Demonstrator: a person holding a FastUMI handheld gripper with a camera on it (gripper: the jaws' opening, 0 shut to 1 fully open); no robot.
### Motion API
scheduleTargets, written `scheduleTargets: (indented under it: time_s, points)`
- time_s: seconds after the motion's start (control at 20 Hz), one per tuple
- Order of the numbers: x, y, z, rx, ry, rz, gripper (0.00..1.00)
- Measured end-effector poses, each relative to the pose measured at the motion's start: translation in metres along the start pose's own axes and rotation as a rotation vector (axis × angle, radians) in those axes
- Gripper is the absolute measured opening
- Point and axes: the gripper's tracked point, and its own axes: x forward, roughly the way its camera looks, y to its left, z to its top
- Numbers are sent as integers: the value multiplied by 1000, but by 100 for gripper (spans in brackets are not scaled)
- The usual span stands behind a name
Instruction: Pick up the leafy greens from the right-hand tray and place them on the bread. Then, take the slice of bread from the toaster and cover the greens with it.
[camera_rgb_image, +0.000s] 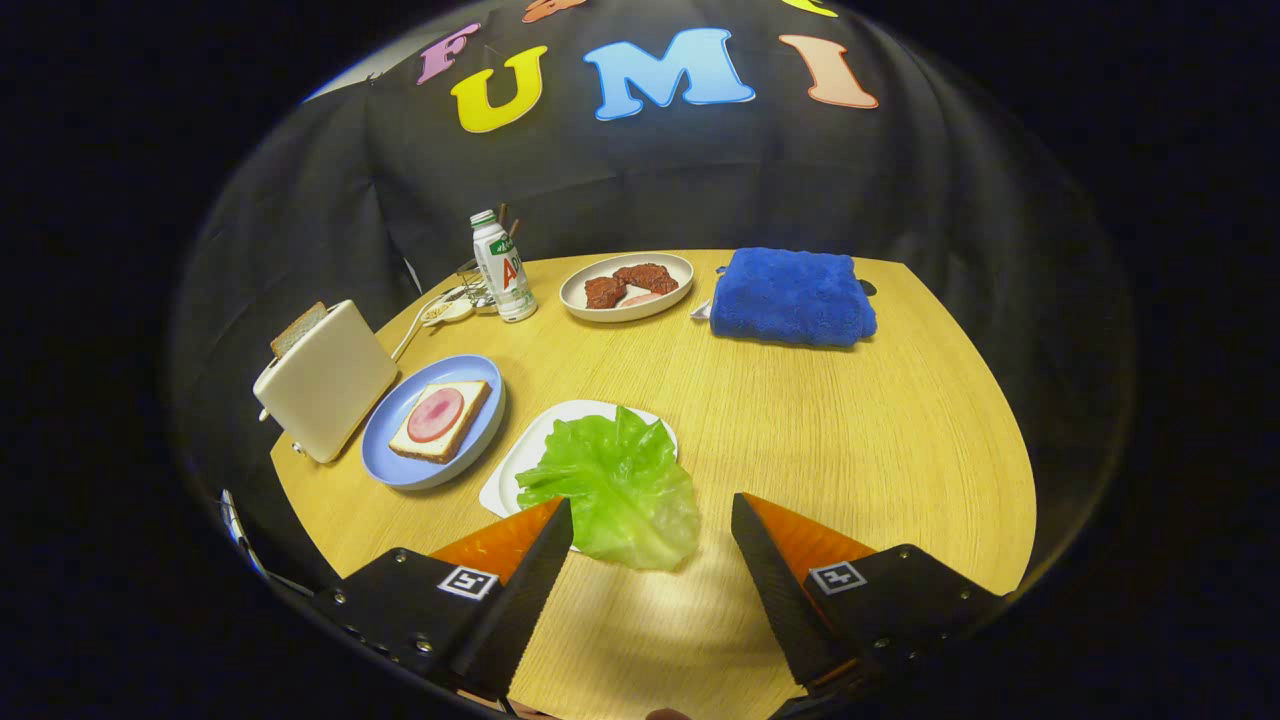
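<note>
A green lettuce leaf (617, 486) lies on a white tray (520, 462) and hangs over its near edge. My gripper (652, 510) is open above the table, and the leaf's near edge lies just ahead of and between the fingers, untouched. Left of the tray, a blue plate (395, 450) holds a slice of bread (442, 421) topped with a round of ham. Further left stands a cream toaster (325, 380) with a bread slice (298, 328) sticking up out of its slot.
At the back of the round wooden table (850, 430) are a white plate of dark meat pieces (627, 285), a folded blue towel (792, 296), a small bottle (503, 266) and a spoon rest beside it. The right half of the table is bare wood.
</note>
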Motion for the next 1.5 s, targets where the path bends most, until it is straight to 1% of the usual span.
scheduleTargets:
  time_s: [0.15,0.35,0.55,0.7,0.75,0.8,0.85,0.95,1.0,1.05,1.3,1.5]
  points:
    - [6,2,-5,-3,38,-3,98]
    - [21,3,-18,27,112,7,98]
    - [30,1,-23,37,141,-7,98]
    - [31,10,-30,60,181,41,98]
    - [33,12,-32,60,189,43,95]
    - [36,12,-33,54,188,50,87]
    - [36,13,-31,60,176,64,65]
    - [36,11,-27,67,159,54,20]
    - [33,12,-25,60,151,61,10]
    - [30,12,-24,48,144,62,7]
    - [13,14,-9,-29,56,54,7]
    - [2,20,6,-54,-9,65,7]
